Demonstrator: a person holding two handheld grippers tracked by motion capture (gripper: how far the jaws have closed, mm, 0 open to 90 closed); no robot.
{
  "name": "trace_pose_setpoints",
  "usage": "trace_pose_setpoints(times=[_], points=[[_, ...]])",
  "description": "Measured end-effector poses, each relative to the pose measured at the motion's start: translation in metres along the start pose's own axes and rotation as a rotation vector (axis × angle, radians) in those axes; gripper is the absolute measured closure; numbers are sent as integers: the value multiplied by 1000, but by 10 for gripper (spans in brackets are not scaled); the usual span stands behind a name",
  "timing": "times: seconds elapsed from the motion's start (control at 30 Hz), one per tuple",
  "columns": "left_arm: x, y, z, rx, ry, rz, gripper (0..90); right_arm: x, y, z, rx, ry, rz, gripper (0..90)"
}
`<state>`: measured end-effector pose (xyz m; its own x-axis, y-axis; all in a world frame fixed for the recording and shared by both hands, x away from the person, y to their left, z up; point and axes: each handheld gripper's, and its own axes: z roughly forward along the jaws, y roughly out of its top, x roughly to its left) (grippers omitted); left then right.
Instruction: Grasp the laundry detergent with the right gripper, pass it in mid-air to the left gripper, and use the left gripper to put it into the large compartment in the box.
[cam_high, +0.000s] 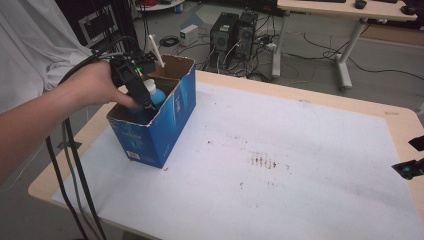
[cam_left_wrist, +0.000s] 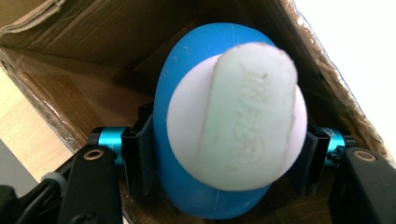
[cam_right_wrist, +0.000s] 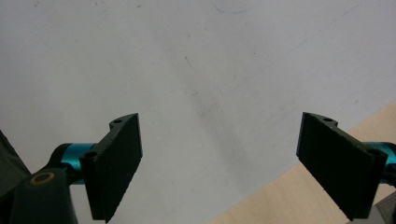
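Note:
A blue cardboard box (cam_high: 165, 127) with an open top stands at the table's left end. In its near compartment stands a blue bottle (cam_high: 157, 95) with a white cap (cam_left_wrist: 243, 116). My left gripper (cam_high: 143, 102) reaches down into the box, and its pads (cam_left_wrist: 140, 156) press on both sides of the bottle (cam_left_wrist: 187, 191), so it is shut on it. My right gripper (cam_high: 411, 167) sits at the table's right edge. In the right gripper view it (cam_right_wrist: 219, 163) is open wide above the white mat (cam_right_wrist: 210, 70), with nothing between its fingers.
A white stick-like object (cam_high: 156, 50) leans in the box's far compartment. A white mat (cam_high: 280, 150) with dark stains (cam_high: 262, 161) covers the wooden table (cam_high: 400, 120). Computer towers (cam_high: 232, 31) and cables lie on the floor behind, beside another desk (cam_high: 350, 10).

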<state>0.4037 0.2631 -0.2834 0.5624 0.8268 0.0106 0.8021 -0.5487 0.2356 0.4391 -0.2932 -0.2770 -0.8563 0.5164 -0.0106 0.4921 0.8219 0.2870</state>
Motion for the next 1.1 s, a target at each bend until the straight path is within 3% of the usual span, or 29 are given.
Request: trace_pose_setpoints(times=[0.77,0.97,1.1], points=[[-1,2,0,14,4,1,372,5,0,2,4,8,-26,139],[-1,2,0,19,7,14,363,7,0,1,6,12,-33,139],[-2,3,-2,22,15,40,306,8,-1,0,-2,14,-35,139]])
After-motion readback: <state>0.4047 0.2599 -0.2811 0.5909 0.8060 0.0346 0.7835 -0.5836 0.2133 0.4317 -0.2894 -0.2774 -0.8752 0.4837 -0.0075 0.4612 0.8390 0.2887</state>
